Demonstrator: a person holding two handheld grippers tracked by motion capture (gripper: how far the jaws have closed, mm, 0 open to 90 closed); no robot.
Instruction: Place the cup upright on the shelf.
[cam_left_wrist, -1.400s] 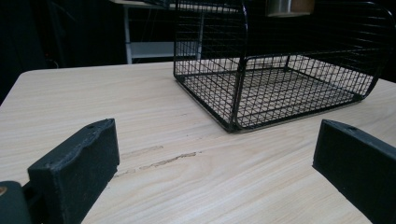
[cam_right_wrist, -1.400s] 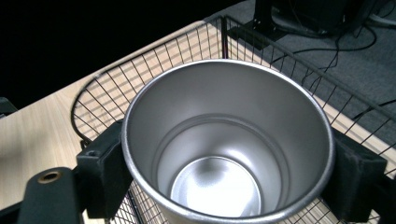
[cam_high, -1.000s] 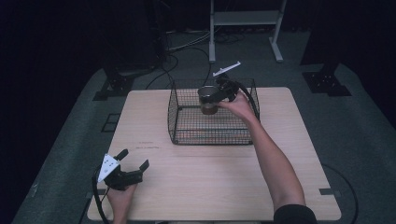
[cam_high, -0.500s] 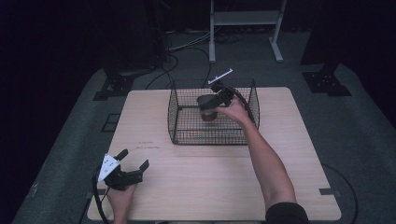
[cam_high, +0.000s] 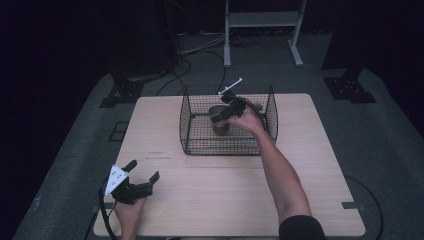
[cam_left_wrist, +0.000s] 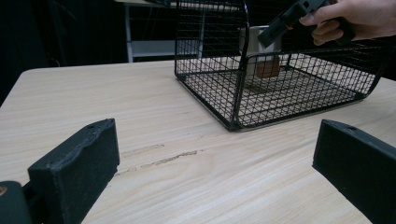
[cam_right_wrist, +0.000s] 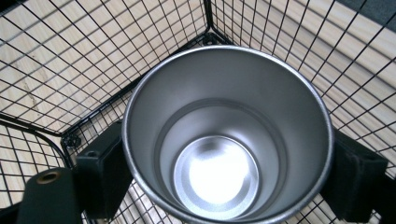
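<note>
right gripper (cam_high: 226, 113) is over the wire basket (cam_high: 192, 122) at the far middle of the table (cam_high: 210, 200), jaws clamped on a steel cup (cam_high: 219, 120), one black pad on each side of the cup wall just under the rim. right gripper view looks straight down into the cup (cam_right_wrist: 228, 135): empty, shiny bottom, basket mesh and the wood top all around it, a basket corner at upper left. in the left gripper view the cup (cam_left_wrist: 261, 42) sits inside the basket (cam_left_wrist: 224, 93), behind the near wire wall, with a brown band low on it; can't tell whether its base touches the basket floor. the right hand (cam_left_wrist: 350, 18) grips the tool from above, forearm coming in over the basket's near right rim. left gripper (cam_high: 142, 176) is at the near left corner of the table, held low over the wood, jaws spread wide with nothing between them, pointing toward the basket and well apart from it. left hand (cam_high: 129, 212) at the table's near edge, cable hanging off to the left
</note>
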